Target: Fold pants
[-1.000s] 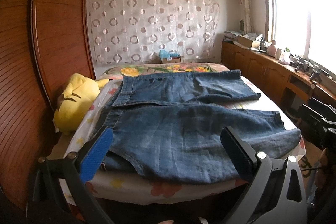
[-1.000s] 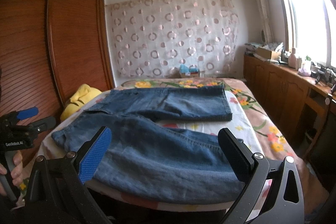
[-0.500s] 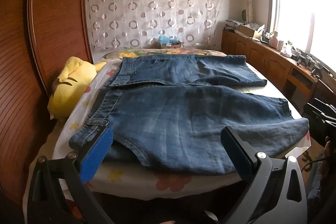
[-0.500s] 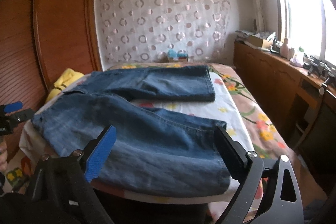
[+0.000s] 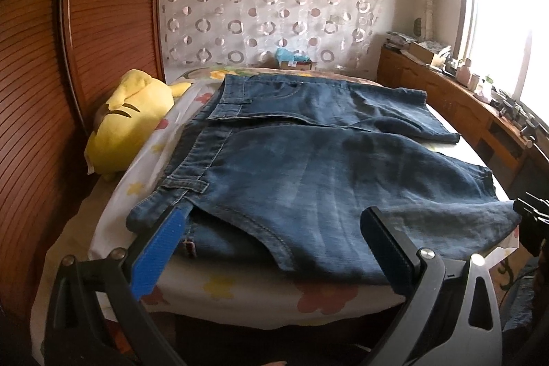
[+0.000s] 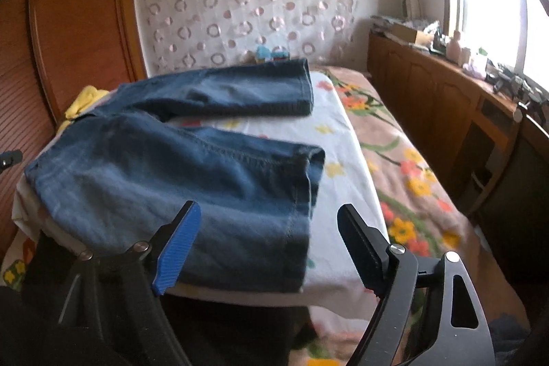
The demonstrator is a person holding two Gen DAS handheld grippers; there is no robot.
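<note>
Blue denim pants [image 5: 308,174] lie spread flat on a bed, waistband at the left, both legs running to the right. My left gripper [image 5: 274,249] hovers open over the near waist corner, and no cloth is pinched between its pads. In the right wrist view the pants [image 6: 178,174] show their two leg ends, the near hem [image 6: 308,194] just ahead. My right gripper [image 6: 267,249] is open over that near hem with its jaws closing; the denim lies below the gap and the pads do not press it.
A yellow plush toy [image 5: 130,122] rests against the wooden wardrobe [image 5: 85,40] at the left. The flowered bedsheet [image 6: 346,160] covers the bed. A wooden counter [image 6: 446,91] with clutter runs under the window at the right. A patterned curtain hangs behind.
Both grippers have come down and closer to the near edge of the pants. The right gripper's jaws have narrowed and it has shifted toward the near leg hem.
</note>
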